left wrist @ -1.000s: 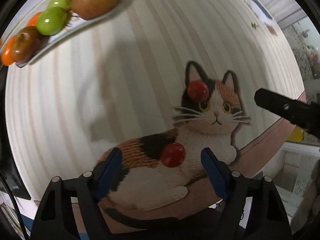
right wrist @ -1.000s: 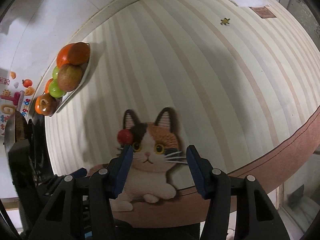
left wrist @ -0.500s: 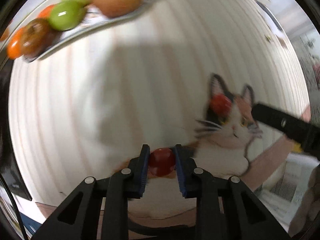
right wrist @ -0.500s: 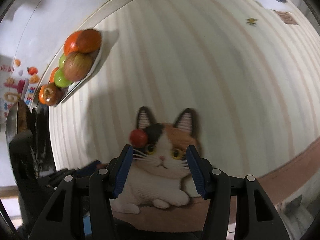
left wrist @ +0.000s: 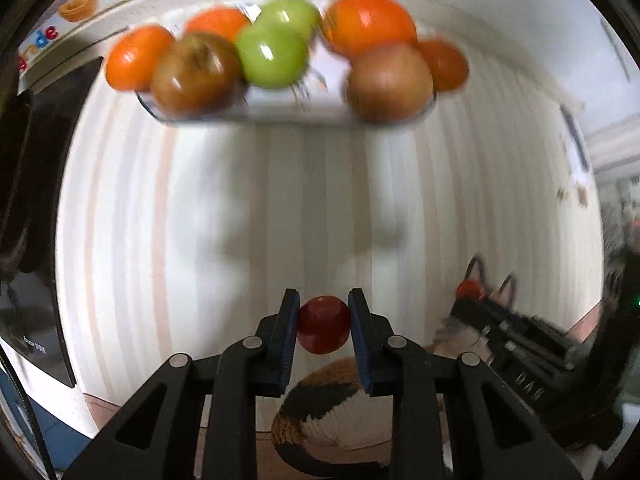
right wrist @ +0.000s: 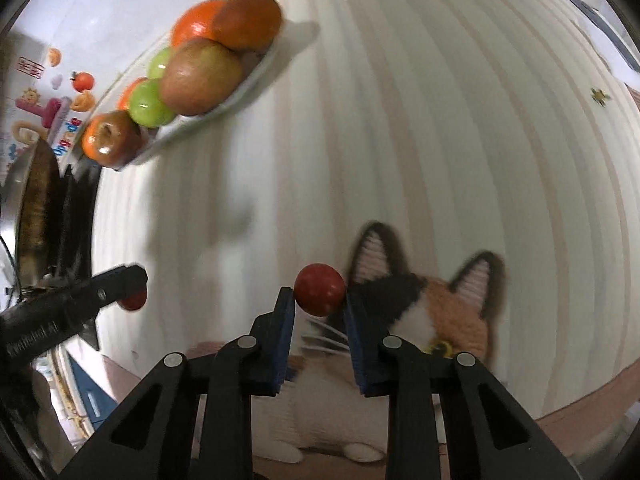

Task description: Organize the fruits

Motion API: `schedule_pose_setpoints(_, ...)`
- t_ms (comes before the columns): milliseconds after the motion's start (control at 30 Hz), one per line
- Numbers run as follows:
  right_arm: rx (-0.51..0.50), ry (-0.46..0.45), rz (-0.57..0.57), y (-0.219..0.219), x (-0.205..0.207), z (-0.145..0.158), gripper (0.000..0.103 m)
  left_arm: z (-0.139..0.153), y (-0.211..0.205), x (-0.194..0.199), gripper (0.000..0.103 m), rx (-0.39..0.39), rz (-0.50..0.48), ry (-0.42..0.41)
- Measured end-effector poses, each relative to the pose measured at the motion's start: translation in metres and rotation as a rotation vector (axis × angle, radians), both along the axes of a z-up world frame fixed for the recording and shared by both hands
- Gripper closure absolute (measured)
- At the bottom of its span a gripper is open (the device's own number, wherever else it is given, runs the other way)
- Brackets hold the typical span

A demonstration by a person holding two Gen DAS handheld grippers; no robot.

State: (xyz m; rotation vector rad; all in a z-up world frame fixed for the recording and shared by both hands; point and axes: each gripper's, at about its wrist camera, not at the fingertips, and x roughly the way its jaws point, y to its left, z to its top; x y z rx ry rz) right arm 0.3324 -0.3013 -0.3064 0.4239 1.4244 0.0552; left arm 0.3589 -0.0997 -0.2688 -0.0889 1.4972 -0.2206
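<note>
My left gripper (left wrist: 323, 326) is shut on a small red tomato (left wrist: 323, 323) and holds it above the striped cloth, facing a white plate (left wrist: 280, 110) piled with oranges, green apples and brown fruit. In the right wrist view my right gripper (right wrist: 319, 302) has closed in around a second red tomato (right wrist: 319, 289) at the cat's ear; the pads (right wrist: 285, 320) sit at its sides. The left gripper (right wrist: 116, 284) shows there at far left with its tomato (right wrist: 134, 302). The plate (right wrist: 236, 98) lies far left.
A calico cat mat (right wrist: 420, 320) lies on the striped cloth (left wrist: 200, 220). A dark appliance (left wrist: 32, 200) stands at the left. Stickers (right wrist: 60, 96) mark the wall behind the plate. The right gripper (left wrist: 512, 336) shows at lower right in the left wrist view.
My left gripper shut on the first tomato, lifted it and swung toward the fruit plate. My right gripper moved forward and narrowed around the second tomato.
</note>
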Motion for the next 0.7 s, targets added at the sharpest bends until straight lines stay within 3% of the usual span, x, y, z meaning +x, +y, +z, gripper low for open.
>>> schedule_pose_setpoints(200,0.164,-0.076,0.024,0.012,0.054,0.044,0.076,0.03,0.039,0.051,0.081,-0.111,0.131,-0.033)
schedule_pose_setpoints(300,0.252,-0.107,0.055,0.02,0.094,0.064,0.076,0.024,0.047,0.088,0.08,-0.192,0.211,-0.005)
schedule_pose_setpoints(467,0.205,-0.142,0.152,0.046,0.156,0.082,0.076,0.014,0.052,0.129,0.08,-0.257,0.288,0.041)
schedule_pose_setpoints(700,0.211,-0.049,0.171,0.057,0.205,0.058,0.073,-0.003,0.05,0.149,0.078,-0.256,0.37,0.084)
